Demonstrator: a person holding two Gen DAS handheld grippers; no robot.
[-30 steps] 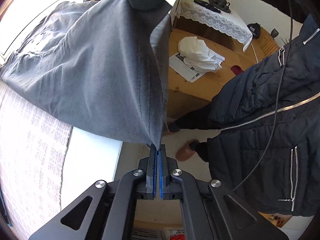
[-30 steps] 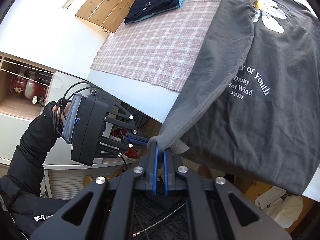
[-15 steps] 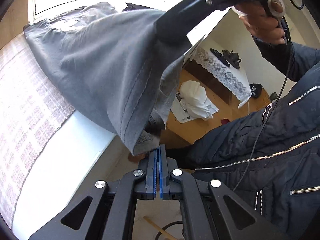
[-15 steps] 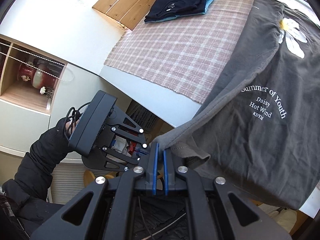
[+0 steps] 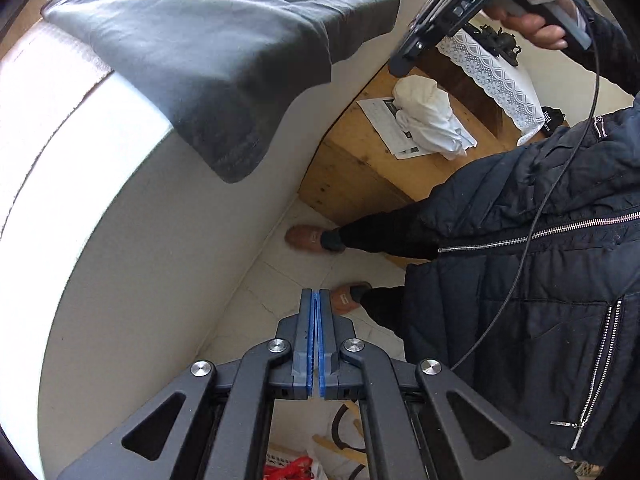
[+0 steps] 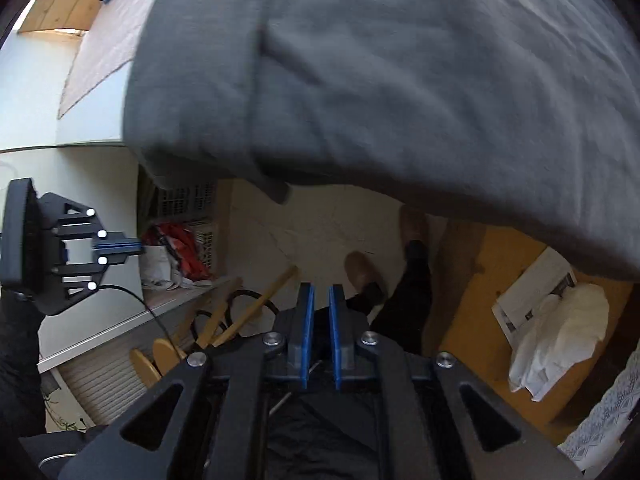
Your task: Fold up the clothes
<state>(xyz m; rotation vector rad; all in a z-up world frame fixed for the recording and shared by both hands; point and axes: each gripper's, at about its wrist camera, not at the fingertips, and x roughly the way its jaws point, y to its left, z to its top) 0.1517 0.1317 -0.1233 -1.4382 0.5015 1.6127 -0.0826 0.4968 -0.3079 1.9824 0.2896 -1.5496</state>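
Note:
The grey T-shirt (image 5: 208, 40) lies doubled over on the white table (image 5: 120, 240), its near edge hanging over the rim. It fills the top of the right wrist view as a blurred grey shirt (image 6: 400, 80). My left gripper (image 5: 319, 294) is shut on nothing and hangs below the table edge over the floor. My right gripper (image 6: 322, 292) points down at the floor; its jaws are opening, with a narrow gap and nothing between them. In each view the other tool shows off to one side: the right gripper (image 5: 396, 66) and the left gripper (image 6: 138, 246).
A person in a dark padded jacket (image 5: 540, 280) and brown slippers (image 5: 306, 237) stands close by. A low wooden table (image 5: 360, 160) carries a white cloth (image 5: 428, 120) and papers. A crate with red items (image 6: 180, 248) and wooden hangers (image 6: 248, 308) sit below.
Both grippers have let go of the shirt's corners and dropped below the table edge. The shirt, held up before, now rests on the table with its edge hanging.

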